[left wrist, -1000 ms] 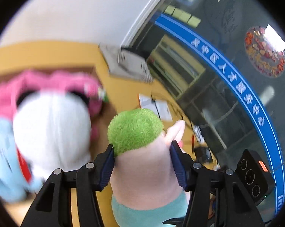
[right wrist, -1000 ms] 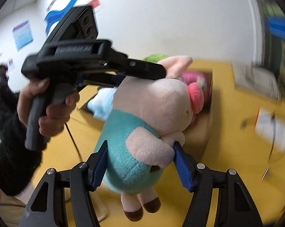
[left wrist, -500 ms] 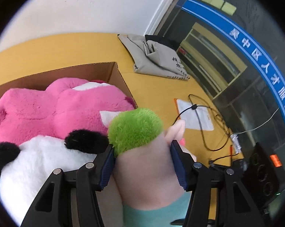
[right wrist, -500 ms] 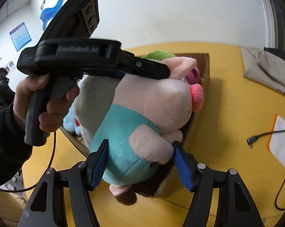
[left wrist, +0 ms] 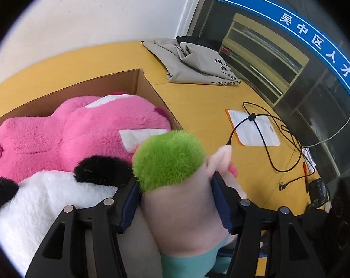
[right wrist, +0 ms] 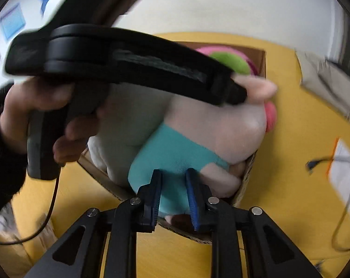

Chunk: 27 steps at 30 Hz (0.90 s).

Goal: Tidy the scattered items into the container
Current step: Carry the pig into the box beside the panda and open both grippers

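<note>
My left gripper (left wrist: pixel 175 199) is shut on the head of a pig plush (left wrist: pixel 181 217) with green hair, beige skin and a teal shirt. It holds the plush over the near right corner of a cardboard box (left wrist: pixel 149 85). The box holds a pink plush (left wrist: pixel 77 129) and a panda plush (left wrist: pixel 47 203). In the right wrist view the pig plush (right wrist: pixel 198 136) lies in the box (right wrist: pixel 260 58). My right gripper (right wrist: pixel 173 199) has its jaws narrowed, pulled back from the pig's teal body; whether they still pinch fabric is unclear.
A folded grey bag (left wrist: pixel 195 62) lies on the yellow table (left wrist: pixel 198 106) beyond the box. A paper sheet (left wrist: pixel 253 129) with black cables (left wrist: pixel 274 139) lies to the right. A glass wall runs along the right side.
The pig plush has come down onto the plushes in the box. My right gripper has slid off its body, backed away and narrowed its jaws. The left gripper still holds the head.
</note>
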Tool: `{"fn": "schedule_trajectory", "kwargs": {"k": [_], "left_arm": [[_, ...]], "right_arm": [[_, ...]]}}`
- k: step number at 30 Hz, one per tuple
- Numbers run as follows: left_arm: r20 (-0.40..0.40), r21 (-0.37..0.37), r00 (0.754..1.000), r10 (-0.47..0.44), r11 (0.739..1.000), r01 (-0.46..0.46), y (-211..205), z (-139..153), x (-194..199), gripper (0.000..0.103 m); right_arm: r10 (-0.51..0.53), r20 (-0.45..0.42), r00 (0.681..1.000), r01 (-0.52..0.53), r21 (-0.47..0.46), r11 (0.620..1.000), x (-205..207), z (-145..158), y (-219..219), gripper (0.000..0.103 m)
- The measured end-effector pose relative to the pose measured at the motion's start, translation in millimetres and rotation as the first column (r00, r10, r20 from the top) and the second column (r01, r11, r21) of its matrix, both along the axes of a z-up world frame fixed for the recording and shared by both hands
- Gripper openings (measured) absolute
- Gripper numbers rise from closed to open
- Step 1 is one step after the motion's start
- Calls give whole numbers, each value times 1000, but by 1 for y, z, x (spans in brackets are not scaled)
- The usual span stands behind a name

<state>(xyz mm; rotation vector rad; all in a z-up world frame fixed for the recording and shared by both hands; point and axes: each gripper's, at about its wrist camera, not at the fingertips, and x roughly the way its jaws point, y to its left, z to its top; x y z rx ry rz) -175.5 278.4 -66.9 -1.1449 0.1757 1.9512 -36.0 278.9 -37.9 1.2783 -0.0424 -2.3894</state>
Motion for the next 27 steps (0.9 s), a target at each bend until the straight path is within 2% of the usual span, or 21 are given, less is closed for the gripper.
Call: {"fn": "schedule_trajectory", "kwargs": {"k": [3, 5, 6, 7, 8, 9, 10, 12, 16, 17, 20, 23, 27], "left_arm": [[-12, -11, 1000, 7, 1000, -7, 2, 6, 3, 63], [-33, 17, 999, 14, 1000, -13, -8, 18, 11, 65], [-34, 35, 999, 19, 999, -18, -13, 23, 13, 66], [-37, 58, 999, 27, 998, -24, -22, 32, 18, 65], [-44, 76, 998, 34, 997, -31, -31, 41, 23, 64], [-57, 97, 997, 46, 994, -40, -43, 51, 29, 64], [-79, 125, 995, 63, 991, -53, -57, 63, 37, 66], [-147, 165, 981, 123, 981, -98, -90, 86, 56, 80], [-282, 152, 935, 214, 972, -177, -138, 114, 108, 81], [-306, 130, 924, 228, 972, -197, -148, 115, 120, 81], [-357, 52, 896, 264, 963, -263, -178, 106, 152, 81], [-390, 36, 860, 329, 939, -342, -205, 94, 179, 81], [-367, 42, 852, 373, 922, -386, -231, 87, 202, 81]], "right_arm": [[-37, 4, 999, 37, -12, 999, 5, 5, 1, 22], [-52, -6, 999, 52, 5, 999, 15, 11, -3, 26], [-54, -18, 998, 54, 6, 999, 20, 16, -5, 35], [-51, -29, 998, 51, -6, 999, 28, 24, -7, 56], [-50, -46, 998, 49, -27, 998, 38, 33, -8, 70], [-67, -73, 995, 64, -39, 997, 47, 43, -8, 91], [-94, -108, 990, 89, -49, 995, 59, 54, -7, 99], [-134, -169, 976, 121, -85, 989, 78, 75, -8, 100], [-233, -258, 937, 217, -92, 972, 108, 102, -20, 103], [-254, -268, 929, 241, -79, 967, 91, 94, -16, 103], [-297, -284, 911, 300, -37, 953, 91, 83, -29, 103], [-337, -284, 898, 354, 10, 935, 91, 65, -42, 103], [-359, -269, 894, 386, 56, 921, 91, 49, -50, 103]]}}
